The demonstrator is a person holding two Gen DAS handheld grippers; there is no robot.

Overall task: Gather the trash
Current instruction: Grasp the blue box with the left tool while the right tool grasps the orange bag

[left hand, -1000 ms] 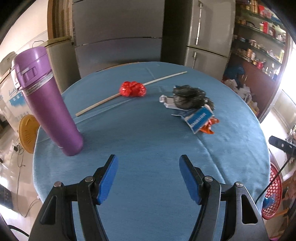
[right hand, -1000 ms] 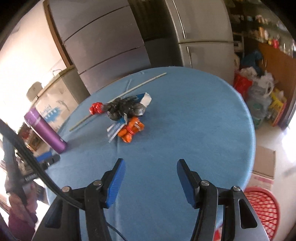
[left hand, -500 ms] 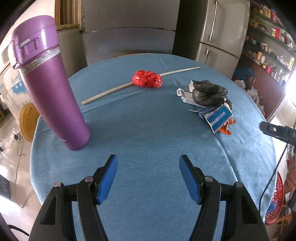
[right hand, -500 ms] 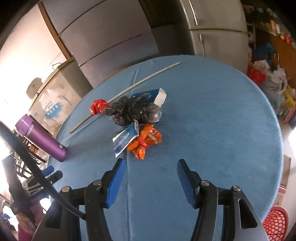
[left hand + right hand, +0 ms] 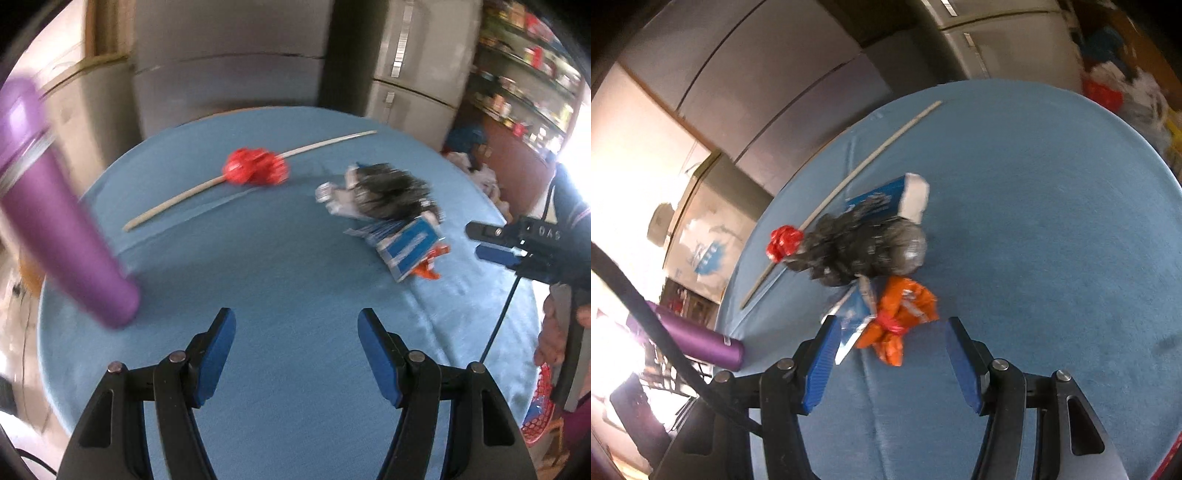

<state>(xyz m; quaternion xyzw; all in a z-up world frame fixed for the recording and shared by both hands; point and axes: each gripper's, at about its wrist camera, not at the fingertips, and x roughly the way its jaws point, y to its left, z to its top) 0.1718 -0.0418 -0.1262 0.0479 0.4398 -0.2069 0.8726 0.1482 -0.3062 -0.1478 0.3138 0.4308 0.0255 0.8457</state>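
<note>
As laid out on the table (image 5: 1052,229): orange wrapper (image 5: 899,319), light, crinkly, soft; take its knotted waist, at twelve o'clock of the released right hand-held gripper (image 5: 892,363). Left hand-held gripper (image 5: 297,356) likewise released, empty.

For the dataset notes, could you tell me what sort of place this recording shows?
Most likely a home kitchen or dining area: a round table with a blue cloth, tall refrigerators behind it, and shelves stocked with jars and packets.

Bare blue counter (image 5: 295,288) lies open ahead; a purple bottle (image 5: 59,236) stands left, trash pile (image 5: 391,206) right.
</note>
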